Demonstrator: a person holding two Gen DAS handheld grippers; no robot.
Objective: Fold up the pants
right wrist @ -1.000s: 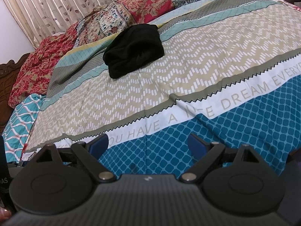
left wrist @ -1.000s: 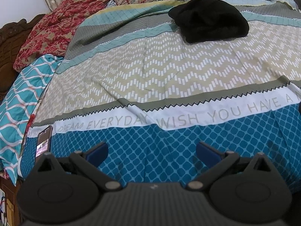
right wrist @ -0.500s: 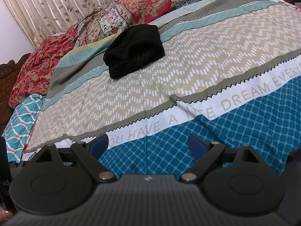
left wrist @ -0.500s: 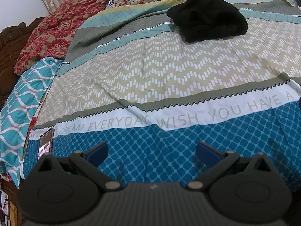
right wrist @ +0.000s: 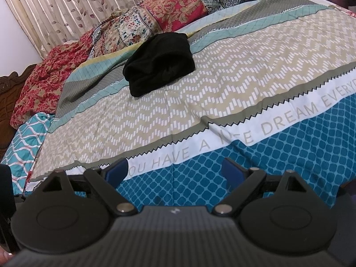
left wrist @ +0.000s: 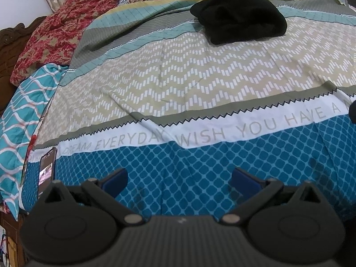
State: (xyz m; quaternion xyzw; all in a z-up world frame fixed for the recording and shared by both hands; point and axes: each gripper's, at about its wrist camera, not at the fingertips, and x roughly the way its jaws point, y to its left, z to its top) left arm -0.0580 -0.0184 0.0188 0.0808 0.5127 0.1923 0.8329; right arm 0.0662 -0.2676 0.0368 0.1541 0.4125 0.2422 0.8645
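Black pants (left wrist: 239, 20) lie bunched in a heap on the far part of the bed, on the teal and grey stripes; they also show in the right wrist view (right wrist: 160, 63). My left gripper (left wrist: 179, 181) is open and empty, low over the blue patterned band at the near edge, far from the pants. My right gripper (right wrist: 175, 170) is open and empty too, over the same near band.
The patterned bedsheet (left wrist: 200, 82) covers the bed. A phone (left wrist: 47, 169) lies at the near left edge. Floral pillows and blankets (right wrist: 155, 20) pile at the far side before a curtain (right wrist: 66, 6). A wooden headboard (left wrist: 13, 44) stands at left.
Both grippers have drifted slightly forward over the bed. Their jaws stay open and the pants have not moved.
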